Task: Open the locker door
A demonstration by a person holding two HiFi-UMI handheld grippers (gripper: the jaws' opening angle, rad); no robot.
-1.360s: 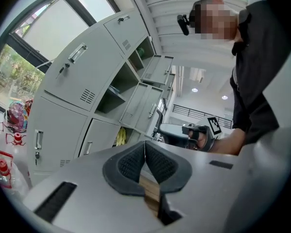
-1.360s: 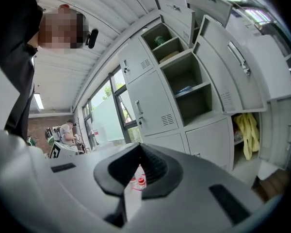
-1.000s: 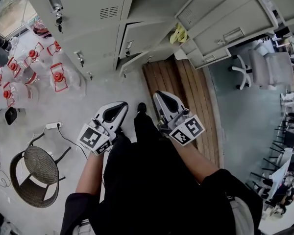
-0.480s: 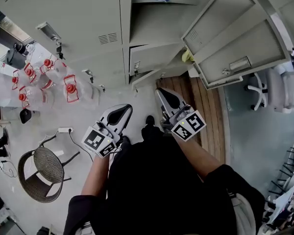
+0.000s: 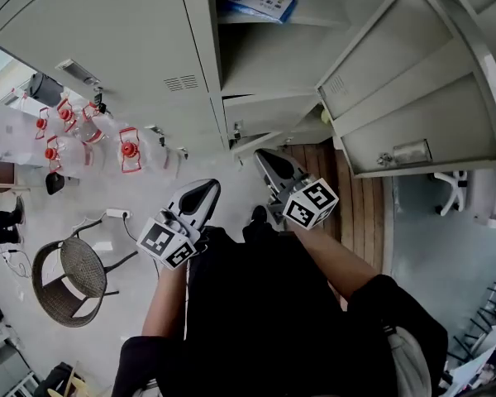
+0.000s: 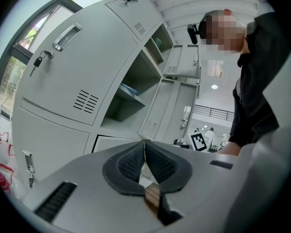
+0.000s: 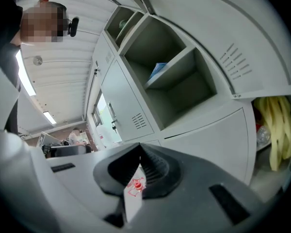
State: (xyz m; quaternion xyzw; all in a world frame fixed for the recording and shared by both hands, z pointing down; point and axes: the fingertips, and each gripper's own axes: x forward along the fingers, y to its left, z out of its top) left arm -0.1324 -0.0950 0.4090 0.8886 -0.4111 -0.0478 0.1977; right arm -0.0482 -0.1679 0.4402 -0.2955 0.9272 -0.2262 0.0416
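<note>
Grey metal lockers (image 5: 132, 31) fill the top of the head view. One tall door (image 5: 413, 81) at the right hangs wide open, and an open compartment holds a blue packet (image 5: 260, 2). My left gripper (image 5: 202, 193) is shut and empty, pointing level at the lockers from short of them. In the left gripper view its jaws (image 6: 144, 148) face a closed door with a handle (image 6: 68, 35) and hanging keys (image 6: 37, 62). My right gripper (image 5: 264, 159) is shut and empty, near a low door (image 5: 260, 141) standing ajar. The right gripper (image 7: 139, 150) faces a closed lower door (image 7: 208, 140).
Water jugs with red caps (image 5: 128, 150) stand on the floor at the left. A wicker chair (image 5: 74, 279) and a power strip (image 5: 116, 213) lie lower left. A wooden pallet (image 5: 347, 197) lies under the open doors. Something yellow (image 7: 274, 125) sits in a low compartment.
The lockers have come closer and fill more of the head view. Both grippers have moved forward towards them, the right one drifting left. Both stay shut.
</note>
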